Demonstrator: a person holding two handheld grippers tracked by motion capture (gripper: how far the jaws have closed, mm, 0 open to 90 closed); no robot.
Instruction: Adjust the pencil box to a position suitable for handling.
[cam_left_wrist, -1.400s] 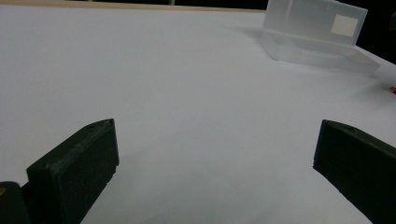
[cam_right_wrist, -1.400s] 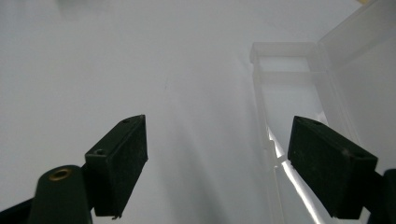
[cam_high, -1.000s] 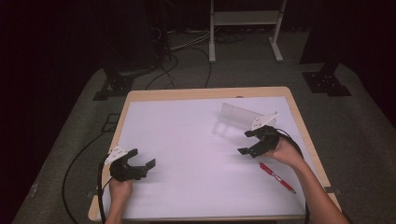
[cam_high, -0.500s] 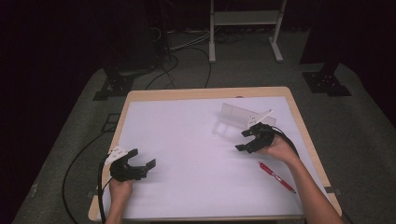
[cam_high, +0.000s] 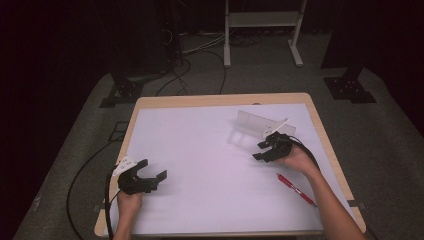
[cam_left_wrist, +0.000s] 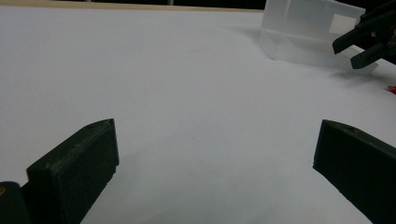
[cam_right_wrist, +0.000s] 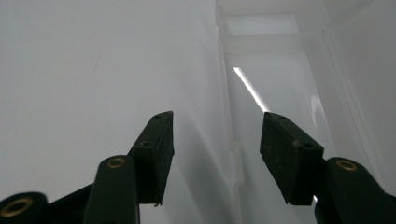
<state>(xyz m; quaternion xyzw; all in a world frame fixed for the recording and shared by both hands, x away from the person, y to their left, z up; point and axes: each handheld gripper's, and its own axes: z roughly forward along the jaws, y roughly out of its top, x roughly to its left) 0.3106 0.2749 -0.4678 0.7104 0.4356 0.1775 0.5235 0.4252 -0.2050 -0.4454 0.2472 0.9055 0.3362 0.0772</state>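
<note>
The left gripper (cam_high: 145, 177) sits at the near left of the white sheet (cam_high: 200, 165), held by the left hand (cam_high: 129, 200); its jaws are wide apart with nothing between them, and a cable (cam_high: 107, 200) trails off the near edge. At the near right a red pen (cam_high: 296, 189) lies on the sheet beside the right forearm (cam_high: 330, 200). Farther in, the right hand (cam_high: 295, 159) holds the right gripper (cam_high: 265, 150), its jaws apart and empty. In the right gripper view they straddle the near wall edge of the clear box (cam_right_wrist: 280, 79). The box stands at the far right of the sheet, just beyond that gripper. Past the table (cam_high: 220, 99), a white stand (cam_high: 262, 25) and cords (cam_high: 185, 65) are on the dark floor (cam_high: 390, 130).
</note>
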